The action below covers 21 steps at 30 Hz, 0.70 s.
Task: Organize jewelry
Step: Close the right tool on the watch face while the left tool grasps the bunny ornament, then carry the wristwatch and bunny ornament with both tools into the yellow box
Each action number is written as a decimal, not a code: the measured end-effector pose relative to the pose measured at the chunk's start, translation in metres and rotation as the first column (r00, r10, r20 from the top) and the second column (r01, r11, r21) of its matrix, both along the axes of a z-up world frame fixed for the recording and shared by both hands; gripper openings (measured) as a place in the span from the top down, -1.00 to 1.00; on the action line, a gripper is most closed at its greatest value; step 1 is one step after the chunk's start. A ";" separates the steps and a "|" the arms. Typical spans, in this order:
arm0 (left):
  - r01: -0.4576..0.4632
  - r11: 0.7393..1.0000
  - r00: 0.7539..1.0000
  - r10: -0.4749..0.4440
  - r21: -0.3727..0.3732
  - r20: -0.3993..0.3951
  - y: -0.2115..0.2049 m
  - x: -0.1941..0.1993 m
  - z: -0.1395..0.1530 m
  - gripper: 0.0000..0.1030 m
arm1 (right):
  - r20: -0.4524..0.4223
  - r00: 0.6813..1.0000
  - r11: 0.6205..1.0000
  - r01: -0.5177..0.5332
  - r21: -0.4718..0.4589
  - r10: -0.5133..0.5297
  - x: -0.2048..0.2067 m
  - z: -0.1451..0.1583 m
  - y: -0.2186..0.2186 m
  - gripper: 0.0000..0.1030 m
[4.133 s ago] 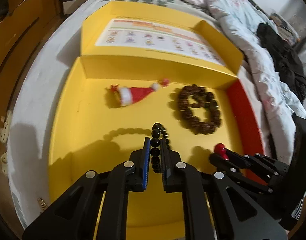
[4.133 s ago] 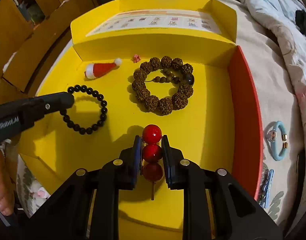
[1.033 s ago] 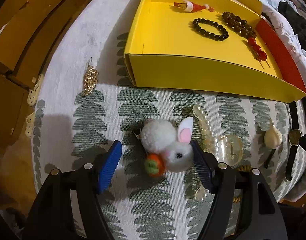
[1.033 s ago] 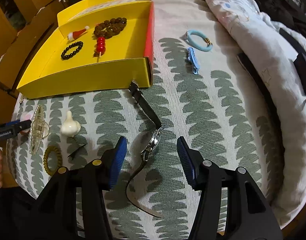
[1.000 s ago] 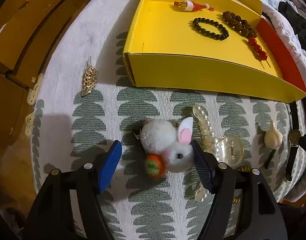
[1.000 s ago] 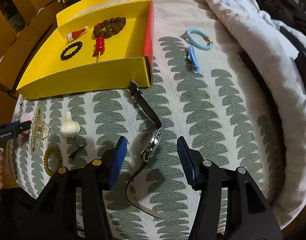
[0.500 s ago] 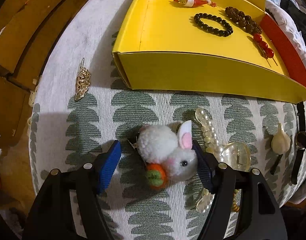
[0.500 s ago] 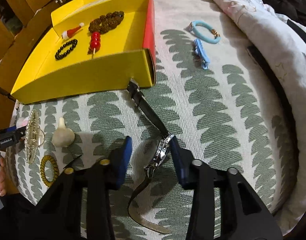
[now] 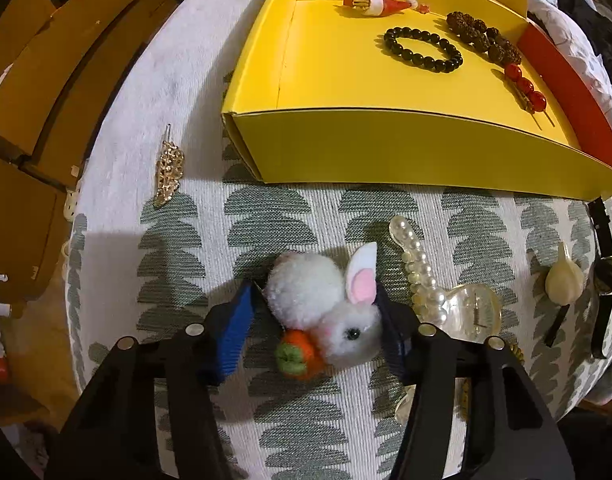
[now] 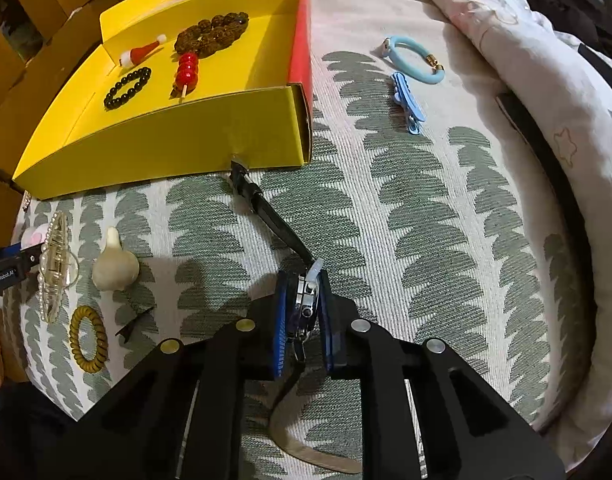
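Resting on the leaf-patterned cloth [image 9: 266,220], the yellow box [image 9: 385,148] holds a black bead bracelet [image 9: 423,49], a brown bead bracelet [image 9: 481,38], a red bead pin [image 9: 525,86] and a Santa-hat clip [image 9: 381,2]. Near the box's front wall, the left gripper [image 9: 311,326] straddles the white rabbit clip [image 9: 325,304]; its jaws have just been closing, pads at the plush sides. The right gripper [image 10: 302,316] is clamped on the wristwatch [image 10: 306,300], whose strap reaches the box corner.
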<state>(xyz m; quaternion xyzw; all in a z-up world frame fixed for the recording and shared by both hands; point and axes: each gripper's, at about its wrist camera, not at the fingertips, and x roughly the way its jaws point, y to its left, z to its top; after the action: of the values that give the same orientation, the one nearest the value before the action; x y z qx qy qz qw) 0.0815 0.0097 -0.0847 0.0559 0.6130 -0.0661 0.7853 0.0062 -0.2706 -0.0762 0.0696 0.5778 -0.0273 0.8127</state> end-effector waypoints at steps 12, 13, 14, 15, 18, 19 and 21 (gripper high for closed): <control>-0.006 0.998 0.997 0.010 -0.057 0.079 0.016 -0.014 0.038 -0.05 | 0.061 0.998 0.999 0.006 0.039 -0.008 -0.011 0.028 -0.006 0.78; -0.002 0.998 0.996 0.008 -0.065 0.084 0.016 -0.014 0.042 -0.05 | 0.065 0.998 0.999 0.003 0.042 -0.006 -0.011 0.031 -0.006 0.78; 0.000 0.997 0.996 0.007 -0.072 0.091 0.016 -0.015 0.046 -0.05 | 0.079 0.997 0.999 0.003 0.050 -0.007 -0.012 0.036 -0.006 0.78; 0.000 0.997 0.995 0.008 -0.081 0.102 0.016 -0.015 0.052 -0.05 | 0.092 0.996 0.999 0.000 0.054 -0.005 -0.012 0.041 -0.005 0.78; 0.010 0.994 0.993 0.003 -0.110 0.121 0.015 -0.008 0.066 -0.05 | 0.130 0.991 0.997 -0.016 0.073 0.006 -0.011 0.057 -0.002 0.78; 0.010 0.993 0.992 0.006 -0.121 0.127 0.014 -0.005 0.071 -0.05 | 0.140 0.990 0.997 -0.023 0.077 0.012 -0.010 0.063 0.000 0.78; 0.011 0.990 0.991 0.008 -0.139 0.134 0.009 0.004 0.078 -0.05 | 0.164 0.986 0.996 -0.033 0.088 0.018 -0.005 0.074 0.003 0.78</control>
<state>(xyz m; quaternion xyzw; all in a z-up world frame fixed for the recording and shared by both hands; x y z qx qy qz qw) 0.0851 0.0190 -0.0065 0.0057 0.5526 -0.1057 0.8267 0.0016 -0.2673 -0.0027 0.1008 0.5108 0.0149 0.8537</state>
